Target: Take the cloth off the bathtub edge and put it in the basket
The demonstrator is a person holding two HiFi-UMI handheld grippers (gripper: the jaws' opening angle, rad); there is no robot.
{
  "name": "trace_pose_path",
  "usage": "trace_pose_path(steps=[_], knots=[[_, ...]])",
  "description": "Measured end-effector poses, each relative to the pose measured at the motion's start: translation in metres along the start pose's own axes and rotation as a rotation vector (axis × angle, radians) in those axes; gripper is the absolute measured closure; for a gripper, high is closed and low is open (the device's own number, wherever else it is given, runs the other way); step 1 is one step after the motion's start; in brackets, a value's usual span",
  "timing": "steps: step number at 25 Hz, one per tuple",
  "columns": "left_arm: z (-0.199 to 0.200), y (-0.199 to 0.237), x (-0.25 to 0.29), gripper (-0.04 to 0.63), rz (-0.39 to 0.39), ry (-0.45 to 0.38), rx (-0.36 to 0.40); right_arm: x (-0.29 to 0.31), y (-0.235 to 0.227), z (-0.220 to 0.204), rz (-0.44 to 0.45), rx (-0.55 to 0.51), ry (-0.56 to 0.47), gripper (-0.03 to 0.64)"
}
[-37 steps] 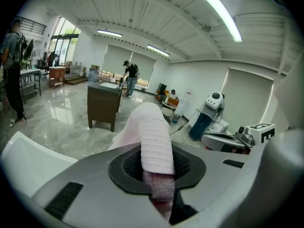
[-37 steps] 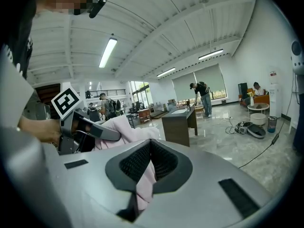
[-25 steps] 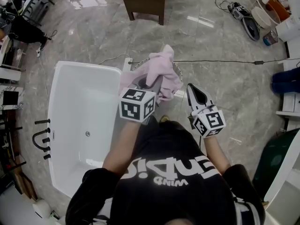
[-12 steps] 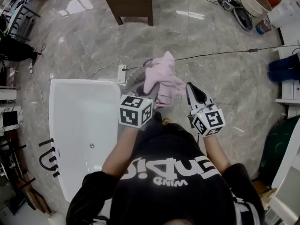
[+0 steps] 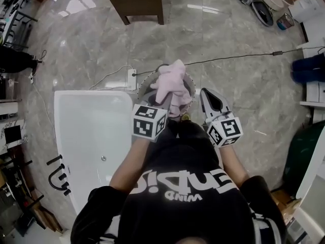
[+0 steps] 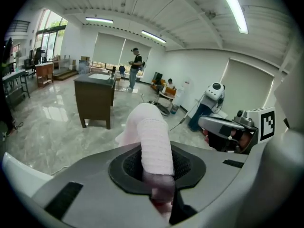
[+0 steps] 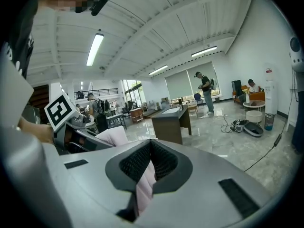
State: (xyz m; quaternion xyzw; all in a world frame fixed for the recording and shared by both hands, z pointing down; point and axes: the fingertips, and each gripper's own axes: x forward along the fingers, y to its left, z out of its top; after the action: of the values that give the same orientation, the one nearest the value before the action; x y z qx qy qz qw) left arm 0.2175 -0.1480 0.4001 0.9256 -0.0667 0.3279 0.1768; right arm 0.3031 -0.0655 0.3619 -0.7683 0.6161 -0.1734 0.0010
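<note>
Jaws of left gripper (image 6: 156,172) and right gripper (image 7: 151,151) clenched on cloth (image 5: 171,80) over basket (image 5: 192,87)

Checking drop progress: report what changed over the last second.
The left gripper lowered the cloth toward the mouth of the basket. Nothing grasped or released: its jaws stay shut on the cloth; the right gripper, also pinching it, stays alongside. Tub unmoved.

in the head view the cloth (image 5: 171,83) covers most of the basket (image 5: 193,85), so you see only bits of its rim, and the tips of your left gripper (image 6: 157,167) lie hidden under its marker cube and that cloth. your left arm hides the near corner of the bathtub (image 5: 91,131). low in your right gripper (image 7: 151,144) a pink strip shows; pinched or lying beyond, you cannot tell.
</note>
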Motion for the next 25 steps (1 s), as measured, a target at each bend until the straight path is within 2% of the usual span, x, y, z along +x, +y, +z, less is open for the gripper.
trace_pose_path(steps=[7, 16, 25], knots=[[-0.011, 0.029, 0.012, 0.514, 0.073, 0.011, -0.058, 0.029, -0.010, -0.014, 0.047, 0.003, 0.039, 0.607], [-0.051, 0.056, 0.062, 0.514, 0.092, 0.081, -0.123, 0.072, -0.015, -0.046, 0.114, 0.000, 0.107, 0.607], [-0.127, 0.107, 0.142, 0.514, 0.095, 0.184, -0.166, 0.123, -0.037, -0.137, 0.109, 0.047, 0.181, 0.607]])
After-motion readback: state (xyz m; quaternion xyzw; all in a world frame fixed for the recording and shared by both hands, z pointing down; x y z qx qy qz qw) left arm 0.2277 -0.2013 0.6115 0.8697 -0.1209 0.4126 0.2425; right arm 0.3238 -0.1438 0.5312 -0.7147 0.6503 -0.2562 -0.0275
